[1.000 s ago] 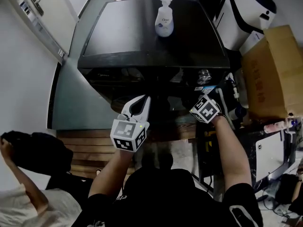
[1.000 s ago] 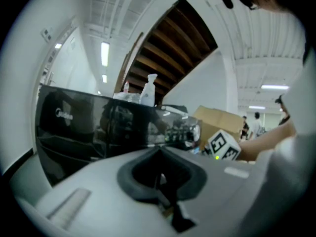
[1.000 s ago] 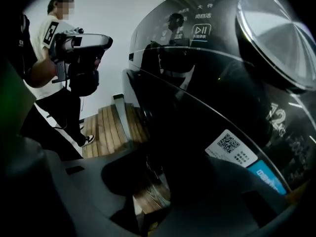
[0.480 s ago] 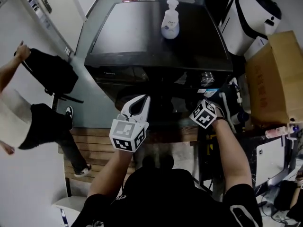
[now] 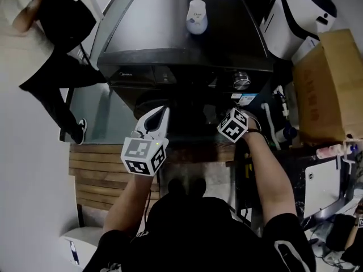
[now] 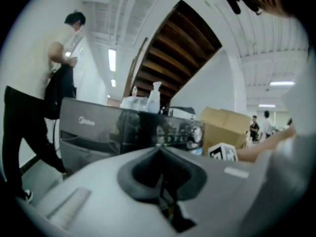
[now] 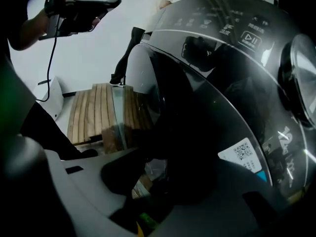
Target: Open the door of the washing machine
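Observation:
The dark front-loading washing machine [image 5: 170, 38] stands before me, its control panel [image 6: 98, 125] and dial [image 5: 242, 81] facing me. My left gripper [image 5: 160, 112] is shut and empty, held level in front of the machine's upper left front, clear of it. My right gripper's marker cube [image 5: 233, 124] shows at the machine's front right; its jaws are hidden under it there. In the right gripper view the right gripper [image 7: 173, 174] points down along the round glass door [image 7: 197, 107]. Its jaws are opening, with the door's dark edge between them; I see no pad pressing on it.
A white soap bottle [image 5: 196, 13] stands on the machine's top. A person [image 5: 51, 27] walks at the upper left. A cardboard box [image 5: 326, 89] and a white appliance [image 5: 295, 16] crowd the right. Wooden slats [image 5: 96, 174] lie on the floor at the left.
The person has walked from the lower left to the upper left. My left gripper has drifted a little left and up. The right gripper's cube has rolled and shifted slightly left.

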